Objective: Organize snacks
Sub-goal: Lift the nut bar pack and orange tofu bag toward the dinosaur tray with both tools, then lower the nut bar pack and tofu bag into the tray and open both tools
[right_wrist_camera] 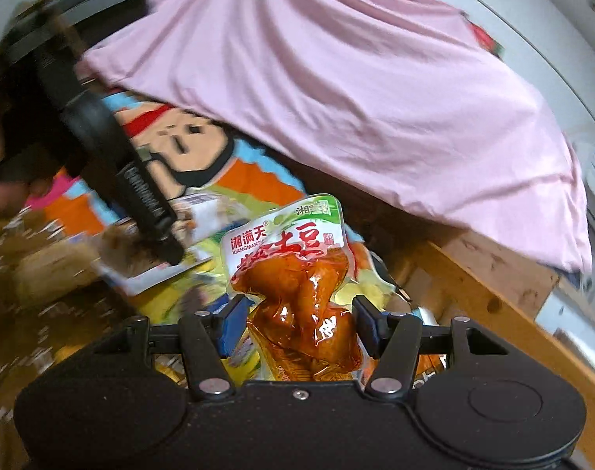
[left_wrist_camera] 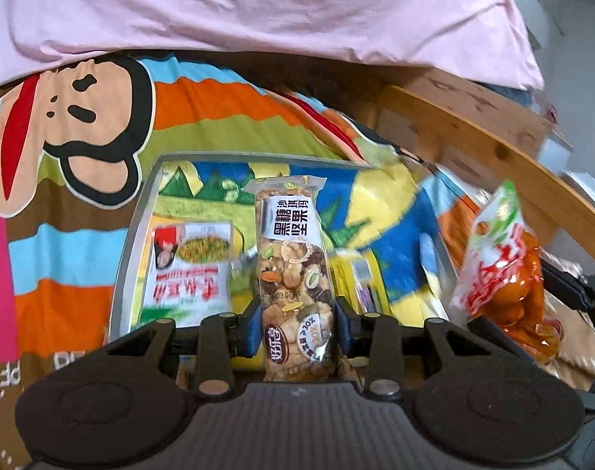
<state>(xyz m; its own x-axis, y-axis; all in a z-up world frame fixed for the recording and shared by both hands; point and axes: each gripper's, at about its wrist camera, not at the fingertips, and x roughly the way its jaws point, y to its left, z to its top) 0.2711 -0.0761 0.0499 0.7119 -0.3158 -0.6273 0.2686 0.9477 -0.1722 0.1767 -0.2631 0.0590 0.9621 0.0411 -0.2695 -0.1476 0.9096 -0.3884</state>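
My left gripper [left_wrist_camera: 297,327] is shut on a clear-wrapped nut bar [left_wrist_camera: 291,266] and holds it over a clear tray [left_wrist_camera: 127,258] lying on a bright cartoon sheet. A white and red snack packet [left_wrist_camera: 189,270] lies in the tray's left part; a yellow packet [left_wrist_camera: 356,280] lies blurred to the bar's right. My right gripper [right_wrist_camera: 295,327] is shut on an orange potato snack pouch [right_wrist_camera: 297,293]. That pouch [left_wrist_camera: 501,274] also shows at the right of the left wrist view. The left gripper's body [right_wrist_camera: 101,149] shows at the upper left of the right wrist view.
A pink blanket [left_wrist_camera: 258,4] covers the far side of the bed. A wooden bed rail [left_wrist_camera: 493,149] runs along the right. The monkey-print sheet [left_wrist_camera: 74,125] spreads to the left. White furniture [right_wrist_camera: 587,58] stands beyond the rail.
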